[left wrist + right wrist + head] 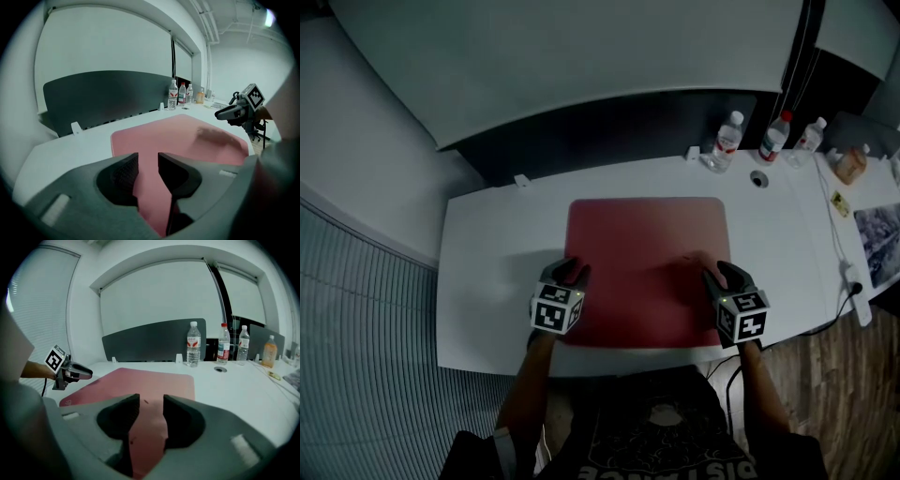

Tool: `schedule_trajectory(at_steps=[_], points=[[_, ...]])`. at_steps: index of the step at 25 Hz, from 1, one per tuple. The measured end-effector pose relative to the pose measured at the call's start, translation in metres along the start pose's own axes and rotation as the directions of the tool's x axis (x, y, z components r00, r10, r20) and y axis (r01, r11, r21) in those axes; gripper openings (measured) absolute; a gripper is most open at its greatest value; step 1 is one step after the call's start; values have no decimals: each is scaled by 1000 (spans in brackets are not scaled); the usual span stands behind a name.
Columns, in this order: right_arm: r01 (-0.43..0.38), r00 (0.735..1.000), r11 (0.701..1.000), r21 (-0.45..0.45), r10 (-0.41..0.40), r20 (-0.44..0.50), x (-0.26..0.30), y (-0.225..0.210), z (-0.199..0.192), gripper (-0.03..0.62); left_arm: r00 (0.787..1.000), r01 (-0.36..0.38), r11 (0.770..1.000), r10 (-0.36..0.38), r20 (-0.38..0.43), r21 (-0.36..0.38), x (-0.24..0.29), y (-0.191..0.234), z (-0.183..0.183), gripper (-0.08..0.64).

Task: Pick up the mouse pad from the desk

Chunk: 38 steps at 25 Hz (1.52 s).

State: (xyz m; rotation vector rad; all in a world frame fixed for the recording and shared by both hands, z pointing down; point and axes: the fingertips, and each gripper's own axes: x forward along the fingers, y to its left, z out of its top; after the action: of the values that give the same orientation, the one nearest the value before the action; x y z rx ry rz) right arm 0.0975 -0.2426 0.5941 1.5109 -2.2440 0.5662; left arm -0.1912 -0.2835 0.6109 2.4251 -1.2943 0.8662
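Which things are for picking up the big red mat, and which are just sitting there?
For the job: mouse pad, left gripper, right gripper, desk.
Just lying about: three water bottles, orange bottle, power strip.

A white desk (487,234) stands with a dark grey screen (609,136) running along its far edge. Behind the screen, pale roller blinds (103,42) cover wide windows, split by a thin dark upright (173,56). The wall (86,310) beside the windows is white. A ceiling lamp (269,18) glows at the top of the left gripper view. To the desk's right the floor (834,375) is brown wood boards; to its left lies a grey ribbed surface (366,356). The light is dim and even.
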Motion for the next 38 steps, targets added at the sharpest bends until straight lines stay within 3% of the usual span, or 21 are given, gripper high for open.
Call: schedule_trajectory(at_steps=[16,27,34,38], points=[[58,986,998,38,-51,-162,29,-46,-44,288,991,-1,998,-8,-136,-65,31,18,-34,290],[101,966,994,43,-87,-243,47,-63,-52,382,984,29,995,-45,-173,-95,43,26,-38,376],[102,957,994,47,-86,-277,50,-65,-54,396,981,57,990,-80,-176,-132,47,25,-42,382],[100,958,994,35,-87,-274,52,-64,-54,396,983,38,992,-59,-176,-123,45,27,-40,380]])
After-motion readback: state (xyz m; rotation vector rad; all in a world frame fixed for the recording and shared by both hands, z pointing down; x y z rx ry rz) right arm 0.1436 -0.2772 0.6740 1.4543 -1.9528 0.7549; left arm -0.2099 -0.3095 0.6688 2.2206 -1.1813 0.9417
